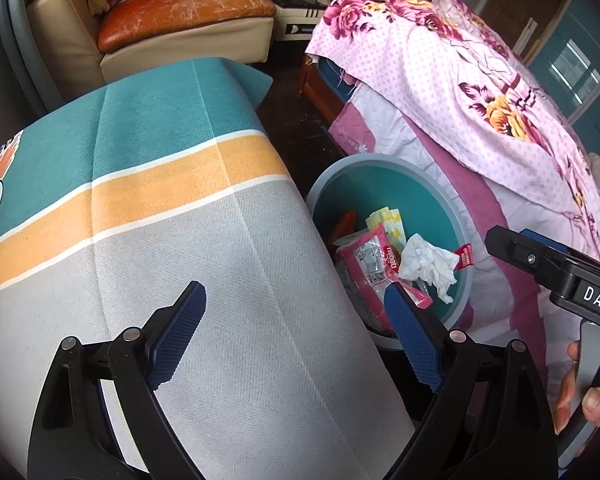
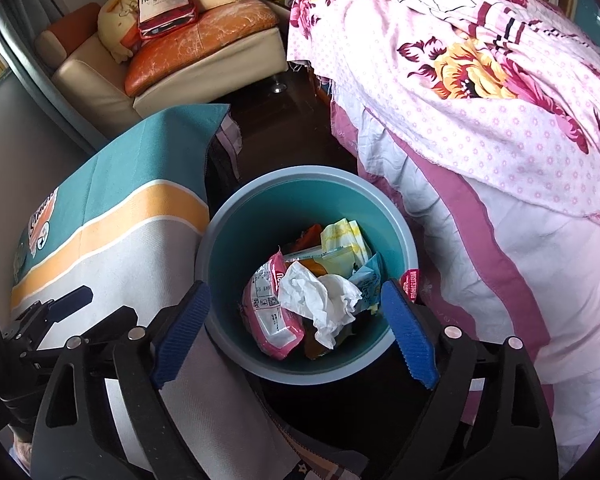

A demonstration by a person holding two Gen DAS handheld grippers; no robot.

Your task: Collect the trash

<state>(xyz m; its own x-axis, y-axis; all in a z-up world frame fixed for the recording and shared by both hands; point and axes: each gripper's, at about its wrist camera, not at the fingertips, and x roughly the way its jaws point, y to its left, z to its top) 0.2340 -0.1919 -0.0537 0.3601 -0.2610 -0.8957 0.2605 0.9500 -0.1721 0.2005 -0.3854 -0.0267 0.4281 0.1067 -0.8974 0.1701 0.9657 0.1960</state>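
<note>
A teal bin point(image 2: 236, 236) stands on the dark floor between a cloth-covered table and a bed. It holds a crumpled white tissue point(image 2: 320, 292), a pink wrapper point(image 2: 270, 316), yellow packets point(image 2: 344, 240) and other wrappers. My right gripper point(image 2: 296, 328) is open and empty, held right above the bin. My left gripper point(image 1: 296, 332) is open and empty over the table cloth point(image 1: 160, 240), left of the bin point(image 1: 364, 184). The tissue point(image 1: 428, 264) and pink wrapper point(image 1: 368, 264) also show in the left wrist view. The right gripper's body point(image 1: 560, 268) shows at the right edge there.
A bed with a pink floral cover point(image 2: 480, 120) stands right of the bin. A beige sofa with an orange cushion point(image 2: 204, 40) and pillows is at the back. The table cloth point(image 2: 120, 216) is teal, orange and grey. The left gripper point(image 2: 60, 304) shows at the lower left.
</note>
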